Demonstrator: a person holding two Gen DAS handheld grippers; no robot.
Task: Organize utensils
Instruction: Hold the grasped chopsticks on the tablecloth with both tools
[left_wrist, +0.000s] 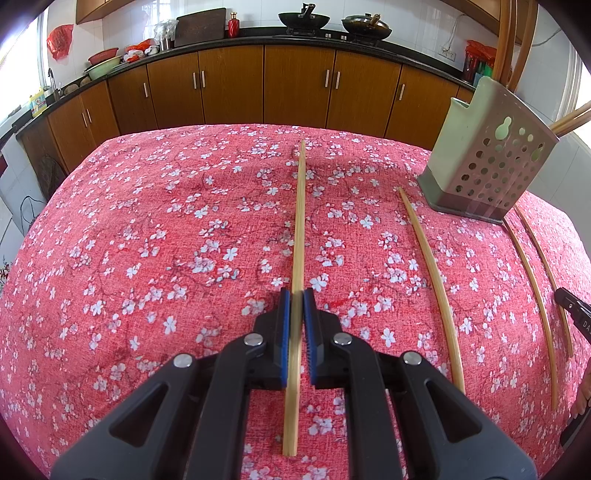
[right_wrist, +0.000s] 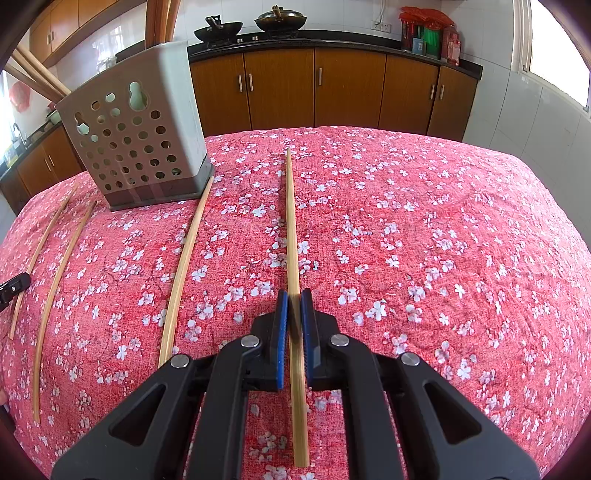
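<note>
Several bamboo chopsticks lie on the red flowered tablecloth (left_wrist: 147, 229). My left gripper (left_wrist: 296, 295) is shut on one chopstick (left_wrist: 300, 221) that points away from me. My right gripper (right_wrist: 294, 295) is shut on another chopstick (right_wrist: 291, 221) the same way. A grey perforated utensil holder (left_wrist: 484, 162) stands at the right in the left wrist view and at the left in the right wrist view (right_wrist: 136, 136), with chopsticks leaning in it. Loose chopsticks lie near it, one in the left wrist view (left_wrist: 432, 273) and one in the right wrist view (right_wrist: 186, 258).
Two more chopsticks (right_wrist: 55, 280) lie left of the holder in the right wrist view. The other gripper's tip shows at the frame edge (left_wrist: 576, 310). Brown kitchen cabinets (left_wrist: 295, 85) and a counter with woks (left_wrist: 303, 18) stand beyond the table's far edge.
</note>
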